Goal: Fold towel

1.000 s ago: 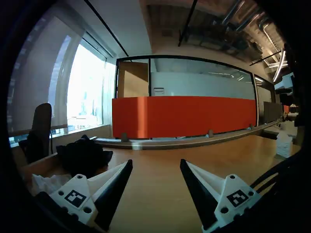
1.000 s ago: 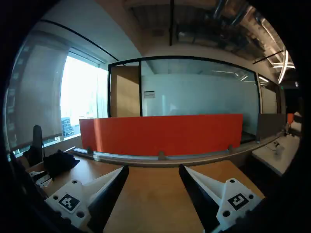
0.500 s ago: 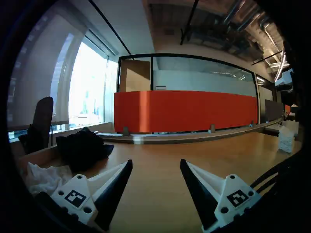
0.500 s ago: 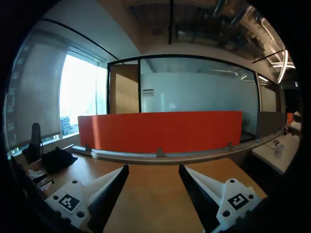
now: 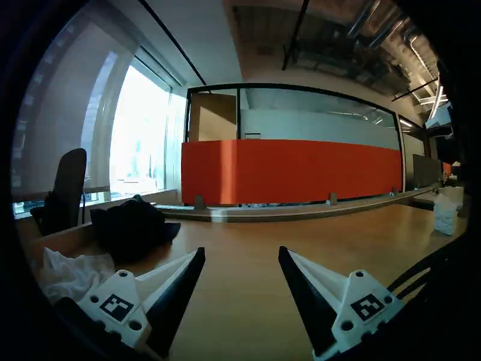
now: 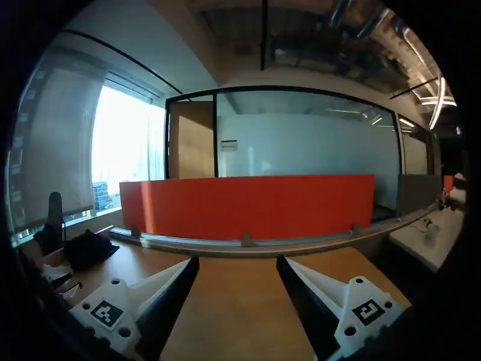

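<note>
A crumpled white towel [image 5: 69,274] lies on the wooden desk [image 5: 240,283] at the left, just beyond the left finger of my left gripper [image 5: 240,256], which is open with bare desk between its fingers. A dark heap of cloth [image 5: 129,228] sits behind the white towel. In the right gripper view the same dark heap of cloth [image 6: 87,249] and a bit of white towel [image 6: 51,274] lie far to the left. My right gripper [image 6: 237,262] is open over bare desk [image 6: 237,307], holding nothing.
An orange divider panel [image 5: 288,171] runs along the desk's far edge, seen also as the orange divider panel [image 6: 246,204]. A stack of white folded cloths [image 5: 445,213] stands at the right. A dark chair back [image 5: 63,192] rises at the left by the window.
Both views have shifted slightly; the left gripper has tipped a little so more of the white towel shows. Both grippers stay open.
</note>
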Demonstrator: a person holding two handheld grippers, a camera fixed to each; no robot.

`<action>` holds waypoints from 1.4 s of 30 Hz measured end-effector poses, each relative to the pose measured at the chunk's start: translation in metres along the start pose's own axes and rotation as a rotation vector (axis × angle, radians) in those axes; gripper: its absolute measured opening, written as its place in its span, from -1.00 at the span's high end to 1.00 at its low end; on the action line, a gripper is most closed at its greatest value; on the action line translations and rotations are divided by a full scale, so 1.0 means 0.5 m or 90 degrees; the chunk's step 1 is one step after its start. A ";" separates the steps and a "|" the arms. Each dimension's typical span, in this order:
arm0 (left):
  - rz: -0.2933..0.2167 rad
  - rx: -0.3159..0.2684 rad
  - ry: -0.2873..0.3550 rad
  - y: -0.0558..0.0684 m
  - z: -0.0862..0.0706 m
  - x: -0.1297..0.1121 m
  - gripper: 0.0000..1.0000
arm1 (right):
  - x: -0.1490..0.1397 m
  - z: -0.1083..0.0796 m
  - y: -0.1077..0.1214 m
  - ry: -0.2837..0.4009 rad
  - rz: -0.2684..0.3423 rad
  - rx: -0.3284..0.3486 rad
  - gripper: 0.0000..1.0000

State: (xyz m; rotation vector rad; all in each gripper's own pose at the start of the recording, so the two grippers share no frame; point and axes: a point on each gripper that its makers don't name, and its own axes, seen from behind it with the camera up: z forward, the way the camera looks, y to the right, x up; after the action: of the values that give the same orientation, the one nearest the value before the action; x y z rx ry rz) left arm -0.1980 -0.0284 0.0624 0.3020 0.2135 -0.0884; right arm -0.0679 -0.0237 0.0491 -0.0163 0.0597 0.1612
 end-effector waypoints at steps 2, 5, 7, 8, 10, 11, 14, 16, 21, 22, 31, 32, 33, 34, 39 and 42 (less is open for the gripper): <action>0.000 0.001 0.001 0.000 -0.001 0.000 -0.80 | 0.001 0.001 -0.001 -0.001 -0.002 0.000 -0.99; 0.000 0.000 0.001 0.001 -0.001 0.000 -0.80 | 0.002 0.001 -0.002 0.001 -0.004 0.001 -0.99; 0.000 0.000 0.001 0.002 -0.001 -0.001 -0.81 | 0.004 0.001 -0.003 0.005 -0.005 0.003 -0.99; 0.000 0.000 0.001 0.003 -0.001 -0.001 -0.81 | 0.005 0.000 -0.003 0.007 -0.006 0.004 -0.99; 0.000 0.000 0.001 0.003 -0.001 -0.002 -0.81 | 0.010 -0.001 -0.001 0.013 -0.008 0.002 -0.99; -0.001 0.000 0.001 0.003 -0.001 -0.003 -0.81 | 0.012 -0.001 0.000 0.016 -0.010 0.001 -0.99; -0.001 0.000 0.002 0.004 -0.001 -0.004 -0.81 | 0.020 -0.004 0.011 0.028 -0.014 -0.010 -0.99; -0.001 0.000 0.002 0.004 0.000 -0.005 -0.81 | 0.021 -0.008 0.023 0.034 -0.016 -0.021 -0.99; -0.001 0.000 0.002 0.006 0.001 -0.011 -0.81 | 0.017 -0.021 0.050 0.047 -0.025 -0.038 -0.99; -0.001 0.000 0.002 0.007 0.001 -0.012 -0.81 | 0.014 -0.023 0.057 0.049 -0.026 -0.043 -0.99; -0.002 0.001 0.004 0.008 0.003 -0.024 -0.81 | -0.030 -0.035 0.110 0.059 -0.025 -0.078 -0.99; -0.002 0.001 0.004 0.008 0.003 -0.025 -0.81 | -0.036 -0.037 0.117 0.059 -0.026 -0.082 -0.99; -0.002 0.001 0.004 0.008 0.003 -0.026 -0.81 | -0.045 -0.038 0.121 0.060 -0.027 -0.085 -0.99; -0.002 0.001 0.004 0.008 0.003 -0.027 -0.81 | -0.055 -0.039 0.125 0.062 -0.027 -0.087 -0.99; -0.002 0.001 0.004 0.008 0.003 -0.030 -0.81 | -0.107 -0.042 0.133 0.064 -0.008 -0.082 -0.99; -0.002 0.001 0.004 0.008 0.003 -0.031 -0.81 | -0.130 -0.041 0.139 0.069 0.013 -0.077 -0.99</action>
State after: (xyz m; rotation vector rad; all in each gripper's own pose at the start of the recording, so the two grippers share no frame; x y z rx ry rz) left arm -0.2123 -0.0242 0.0685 0.3038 0.2204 -0.0900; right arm -0.1442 0.0342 0.0316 -0.1451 0.1583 0.1838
